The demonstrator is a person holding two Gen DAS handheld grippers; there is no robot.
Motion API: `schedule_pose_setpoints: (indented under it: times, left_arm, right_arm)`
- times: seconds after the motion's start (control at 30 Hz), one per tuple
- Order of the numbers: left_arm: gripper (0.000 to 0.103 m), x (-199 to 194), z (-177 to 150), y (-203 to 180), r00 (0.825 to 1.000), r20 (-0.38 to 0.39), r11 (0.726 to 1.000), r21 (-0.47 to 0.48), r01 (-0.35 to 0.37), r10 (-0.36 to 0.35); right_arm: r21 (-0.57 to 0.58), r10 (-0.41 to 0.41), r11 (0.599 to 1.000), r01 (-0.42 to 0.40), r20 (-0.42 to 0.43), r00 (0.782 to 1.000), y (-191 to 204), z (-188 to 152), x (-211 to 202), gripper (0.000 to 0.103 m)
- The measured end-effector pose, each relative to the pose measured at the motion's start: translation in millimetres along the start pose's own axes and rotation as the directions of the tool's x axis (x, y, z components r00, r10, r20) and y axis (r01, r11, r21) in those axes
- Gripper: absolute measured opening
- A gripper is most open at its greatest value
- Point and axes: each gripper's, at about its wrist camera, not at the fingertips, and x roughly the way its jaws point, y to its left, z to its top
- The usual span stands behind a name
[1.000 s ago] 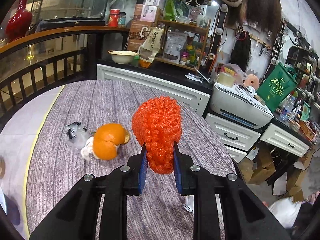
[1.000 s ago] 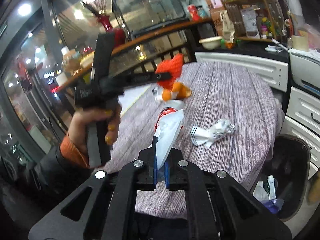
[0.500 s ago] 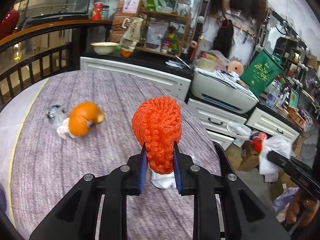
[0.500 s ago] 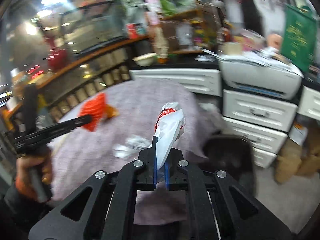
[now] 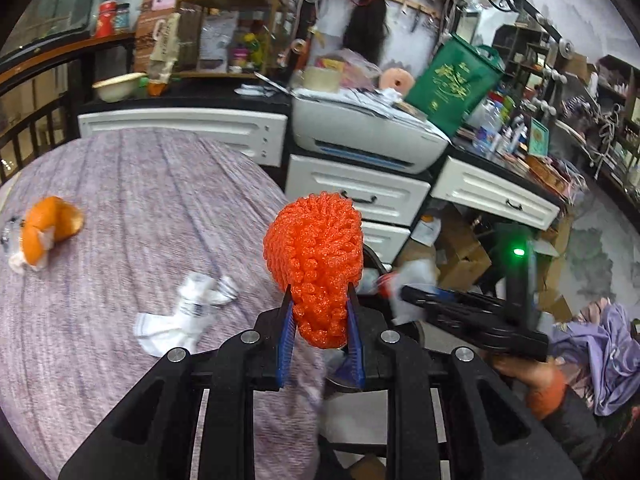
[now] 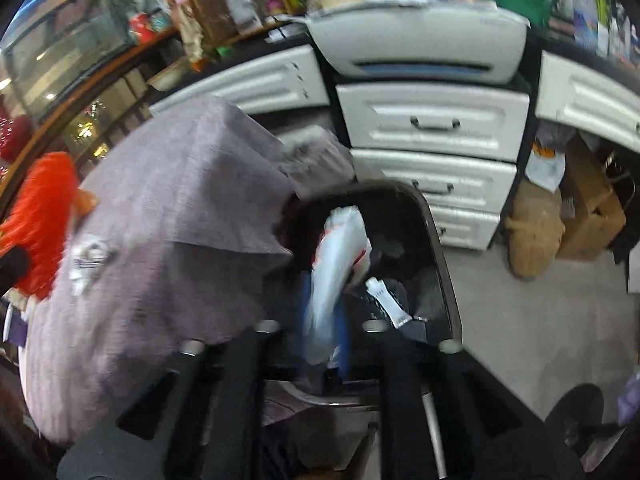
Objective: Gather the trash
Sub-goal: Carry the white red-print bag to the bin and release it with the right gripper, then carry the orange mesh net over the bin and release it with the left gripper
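foam net [image 5: 314, 270]: bright orange, bumpy knobbly mesh, kind of a fat dome shape narrowing at the bottom. Stands upright between the blue pads, up in the air over the table's near edge.
left gripper [image 5: 319, 320]: pinching the narrow lower end of the foam net, pads pressing in on both sides.
plastic wrapper [image 6: 338, 264]: white, crinkly, shiny, with red print near the top. Pretty smeared in the right wrist view, so no lettering I can make out. It sits between the blue pads, hanging right above the bin.
right gripper [image 6: 324, 324]: jaws are opening, wrapper is between them and the pads look off it, blurry though.
trash bin [image 6: 436, 236]: dark, rounded rim, tucked against the table edge. A small white tube [image 6: 386, 302] lies inside.
table [image 5: 132, 184]: round, purple-grey woven cloth. Orange peel [image 5: 50, 226] far left, a crumpled white paper with dark stripes [image 5: 186, 314] nearer the middle.
readable writing: green bag [image 5: 452, 80] on the counter has gold characters, too small to read. Nothing else legible.
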Motion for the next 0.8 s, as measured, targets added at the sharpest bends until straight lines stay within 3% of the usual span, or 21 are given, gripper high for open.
schedule_pose_setpoints:
  times: [0.07, 0.3, 0.6, 0.8]
  left_arm:
    - [0.023, 11.7, -3.0, -12.4, 1.0, -0.024, 1.0, 0.025, 0.017, -0.016]
    - [0.023, 55.6, -16.2, -47.6, 0.992, -0.12, 0.993, 0.101, 0.06, -0.047]
    - [0.023, 118.3, -28.4, -71.8, 0.969, -0.248, 0.987, 0.156, 0.049, -0.008]
    - [0.023, 146.0, -31.9, -79.5, 0.953, -0.304, 0.984, 0.173, 0.042, 0.013]
  right_arm:
    - [0.057, 0.001, 0.998, -0.002, 0.014, 1.0, -10.5, -4.3, 1.5, 0.069]
    - [0.139, -0.021, 0.99, 0.013, 0.057, 0.998, -43.7, -17.0, -23.5, 0.07]
    - [0.242, -0.093, 0.968, 0.069, 0.089, 0.992, -98.4, -36.8, -58.8, 0.073]
    - [0.256, -0.115, 0.962, 0.09, 0.083, 0.99, -112.7, -45.8, -66.2, 0.073]
